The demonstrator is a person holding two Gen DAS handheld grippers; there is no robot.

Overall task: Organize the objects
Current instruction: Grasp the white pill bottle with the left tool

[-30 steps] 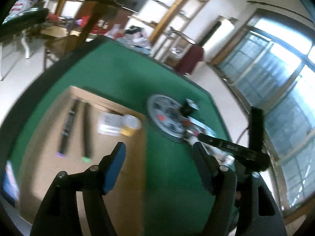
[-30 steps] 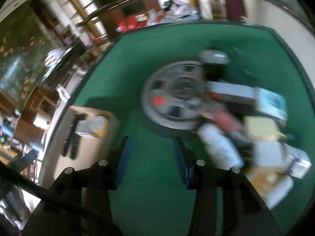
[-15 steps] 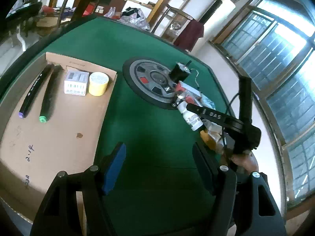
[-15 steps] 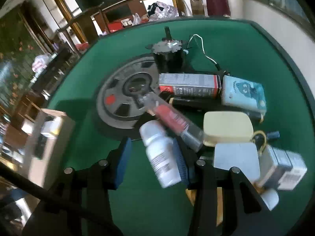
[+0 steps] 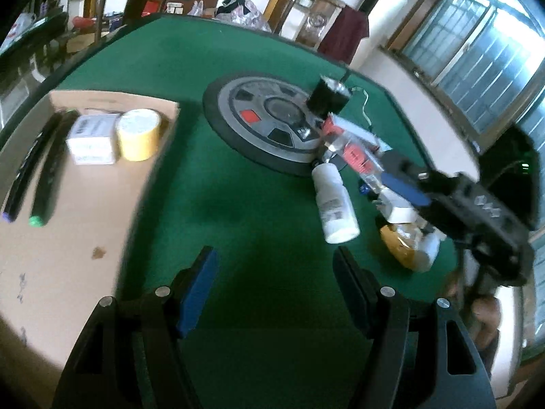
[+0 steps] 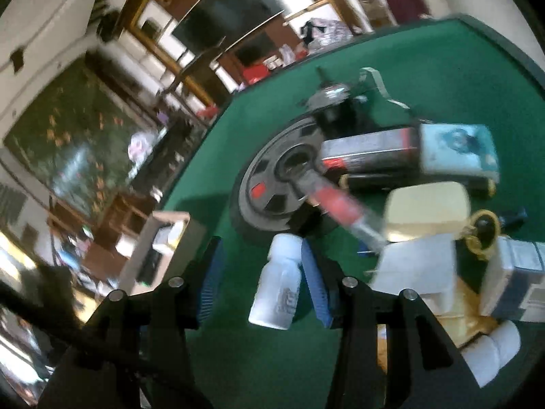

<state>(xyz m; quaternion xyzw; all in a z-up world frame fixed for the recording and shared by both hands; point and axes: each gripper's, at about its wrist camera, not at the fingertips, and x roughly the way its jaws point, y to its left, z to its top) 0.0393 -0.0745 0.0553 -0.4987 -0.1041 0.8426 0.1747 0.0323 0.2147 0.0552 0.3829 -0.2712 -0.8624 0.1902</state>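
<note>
1. The white bottle is your target; it lies on its side on the green table, at the near edge of the clutter pile, just beside the grey disc, cap toward the disc and base toward you.
2. The cardboard sheet sits well apart on your left, already carrying two markers, a small white box and a yellow tape roll; judge that as the drop zone.
3. Your right gripper is the nearer one; its fingers straddle the bottle, jaws parted, the right pad touching or nearly so, the left pad clear; nothing is clamped; the bottle's long axis runs roughly along the fingers, so you close across its width.
4. Your left gripper hangs over bare felt, jaws apart and empty; the bottle lies ahead and to its right.
</note>
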